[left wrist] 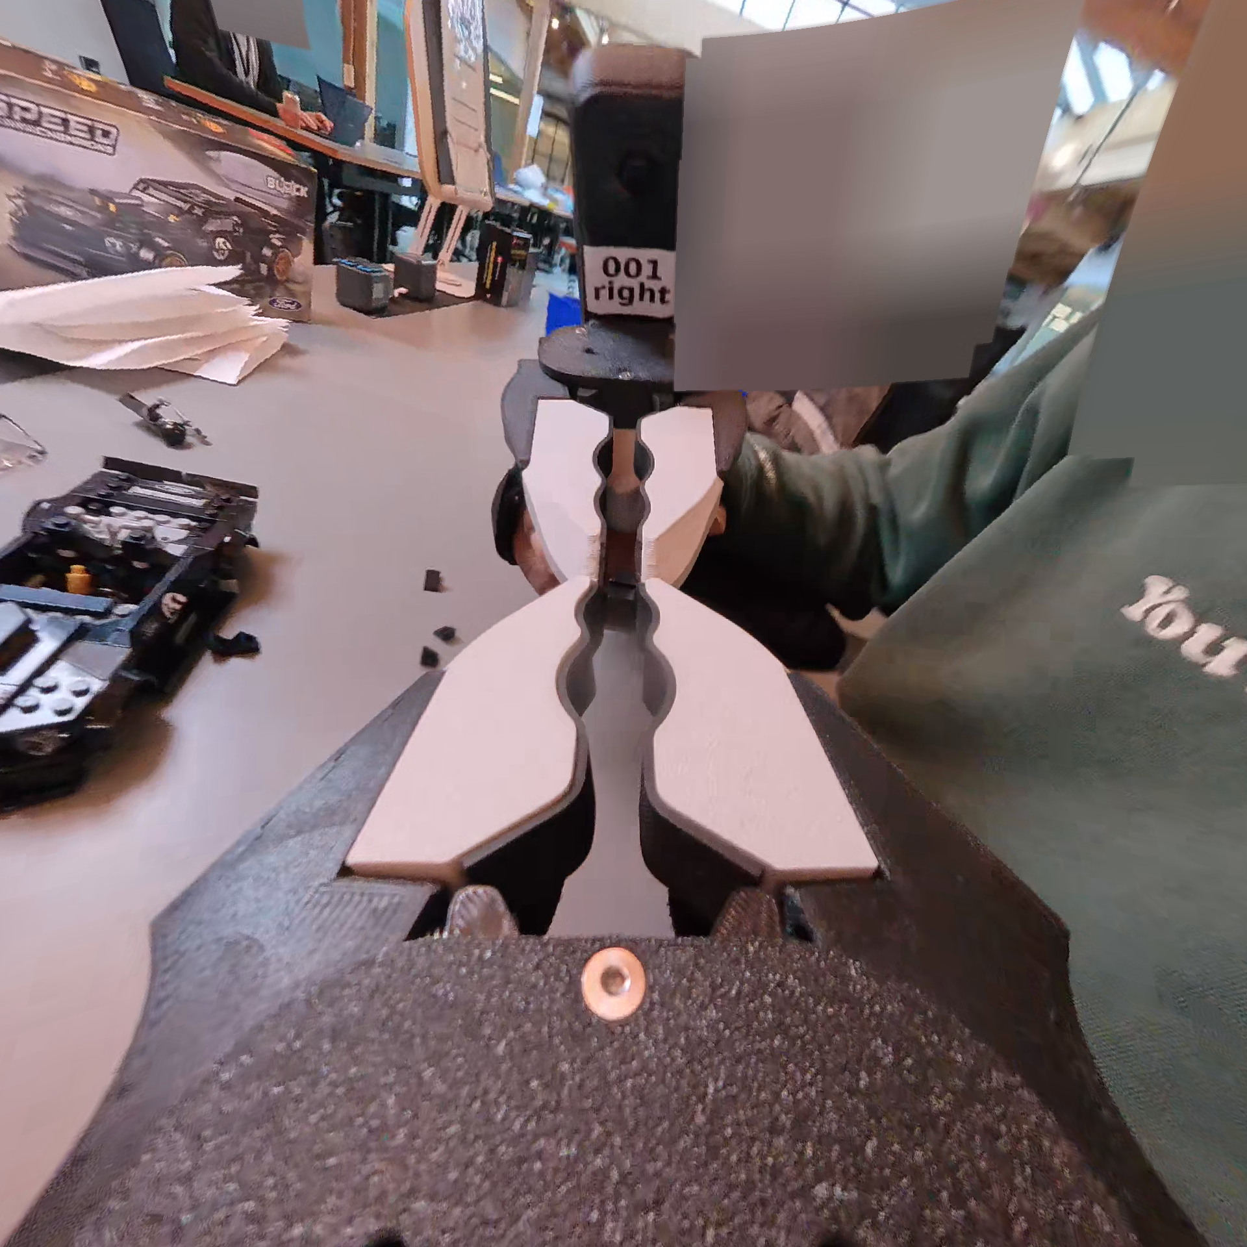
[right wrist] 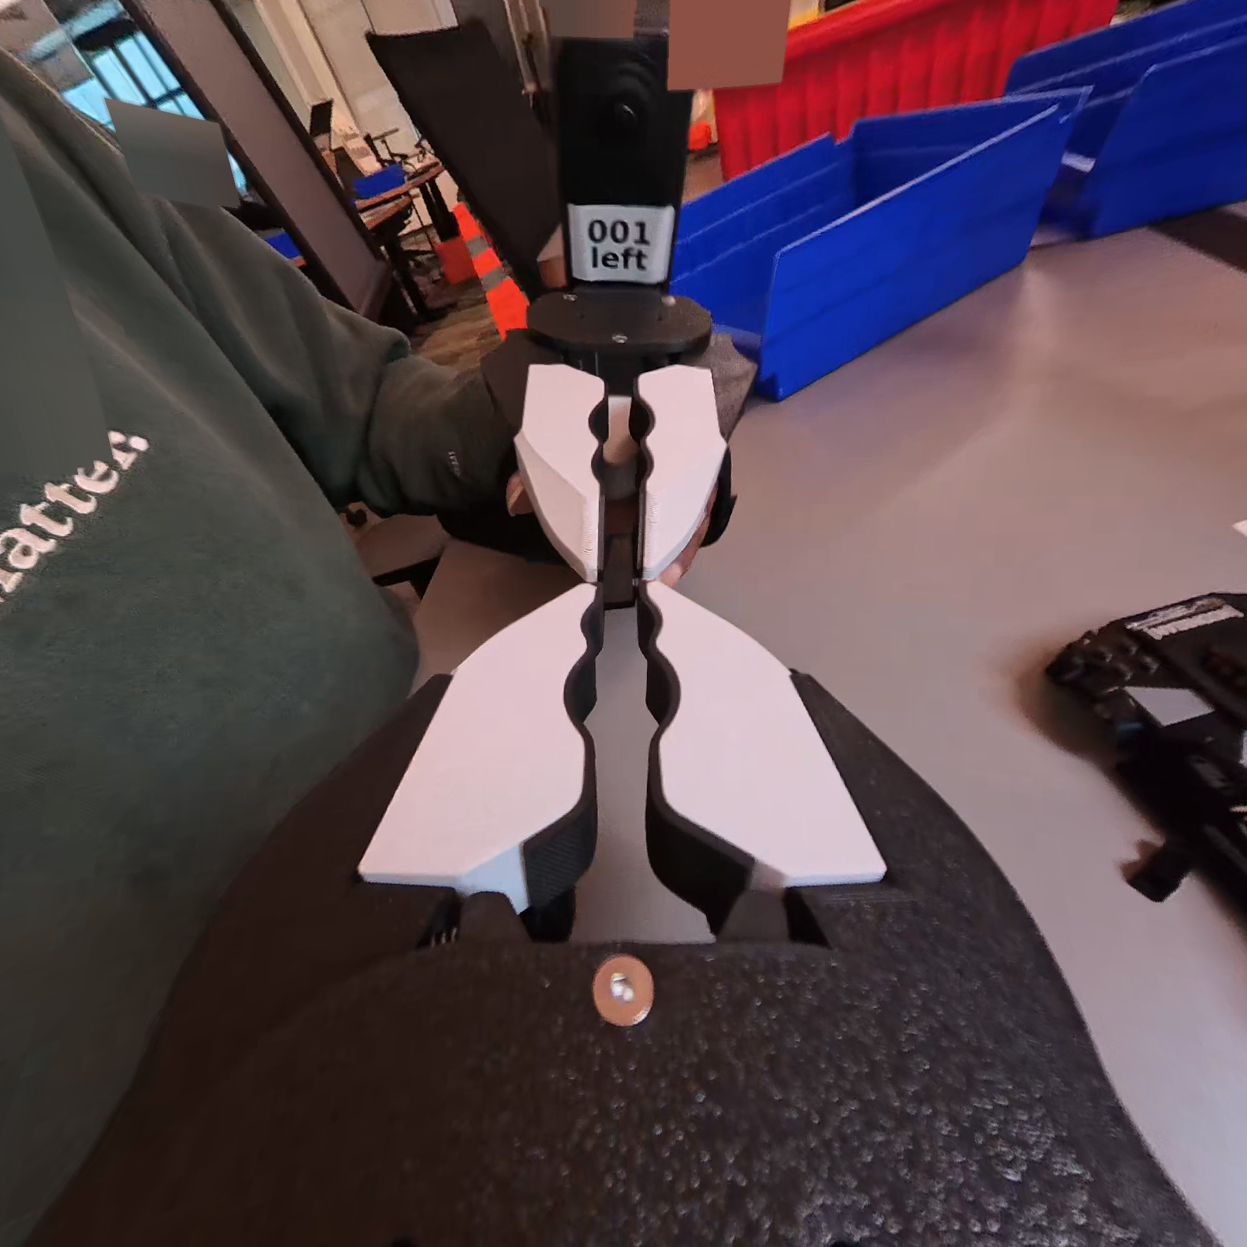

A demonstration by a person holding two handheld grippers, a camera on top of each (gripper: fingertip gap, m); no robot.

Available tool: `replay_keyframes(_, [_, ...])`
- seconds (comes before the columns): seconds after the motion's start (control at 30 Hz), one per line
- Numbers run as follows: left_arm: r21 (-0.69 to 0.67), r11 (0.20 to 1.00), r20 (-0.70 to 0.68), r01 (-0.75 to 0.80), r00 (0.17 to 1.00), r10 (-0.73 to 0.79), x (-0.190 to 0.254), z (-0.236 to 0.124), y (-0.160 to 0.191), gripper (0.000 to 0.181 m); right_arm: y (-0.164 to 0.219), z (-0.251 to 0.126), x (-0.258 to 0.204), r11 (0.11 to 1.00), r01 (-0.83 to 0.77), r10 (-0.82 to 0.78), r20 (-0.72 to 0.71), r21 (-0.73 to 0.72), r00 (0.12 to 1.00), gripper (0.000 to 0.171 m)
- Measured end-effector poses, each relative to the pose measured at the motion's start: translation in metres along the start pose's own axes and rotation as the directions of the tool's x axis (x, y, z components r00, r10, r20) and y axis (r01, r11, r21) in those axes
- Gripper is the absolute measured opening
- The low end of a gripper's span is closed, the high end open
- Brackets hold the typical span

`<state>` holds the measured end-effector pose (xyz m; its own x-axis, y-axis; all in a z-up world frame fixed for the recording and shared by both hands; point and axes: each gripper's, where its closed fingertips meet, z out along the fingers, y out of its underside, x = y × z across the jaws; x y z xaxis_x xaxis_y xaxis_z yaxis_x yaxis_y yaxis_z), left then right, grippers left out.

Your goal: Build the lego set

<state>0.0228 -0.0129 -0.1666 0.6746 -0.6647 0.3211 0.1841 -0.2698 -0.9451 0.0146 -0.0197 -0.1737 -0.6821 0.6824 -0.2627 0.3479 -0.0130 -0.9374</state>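
The grey table [left wrist: 378, 432] sits in an open workshop, with blue bins [right wrist: 877, 223] beyond your right fingers. Your left gripper [left wrist: 617, 594] and right gripper [right wrist: 617, 587] meet tip to tip above the table. Both pairs of fingers are clenched on one small dark LEGO piece [left wrist: 619, 597] held between them. The partly built black LEGO car [left wrist: 101, 607] lies on the table well to the left of the left fingers. Loose black bricks [left wrist: 435, 634] lie between the car and the fingers.

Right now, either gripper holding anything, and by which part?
Both grippers, left gripper and right gripper, meet tip to tip on one small dark Lego piece, each pinching an opposite end; exact piece unclear.
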Motion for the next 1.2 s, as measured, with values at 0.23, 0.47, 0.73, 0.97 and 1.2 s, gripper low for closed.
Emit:
replay_keyframes(0.23, [0.069,0.991,-0.077,0.11,0.992,-0.105,0.005,-0.005,-0.011,0.013,-0.014,-0.002,-0.006,0.94,-0.335,0.321,0.163,0.069,0.933,0.008])
replay_keyframes(0.47, [0.08,0.993,-0.06,0.092,0.994,-0.087,0.003,-0.008,-0.013,0.011,-0.023,-0.004,-0.009,0.751,-0.655,0.583,0.385,0.08,0.716,0.008])
replay_keyframes(0.73, [0.095,0.994,-0.045,0.046,0.998,-0.042,0.005,-0.01,-0.017,0.009,-0.025,-0.004,-0.013,0.71,-0.7,0.607,0.435,0.077,0.665,0.008])
replay_keyframes(0.97, [0.107,0.986,-0.122,0.125,0.986,-0.112,0.01,-0.011,-0.017,0.007,-0.025,-0.003,-0.015,0.71,-0.701,0.605,0.454,0.066,0.655,0.008])
replay_keyframes(1.2, [0.109,0.975,-0.183,0.195,0.968,-0.173,0.013,-0.01,-0.015,0.007,-0.021,-0.001,-0.017,0.74,-0.67,0.589,0.425,0.058,0.687,0.008])
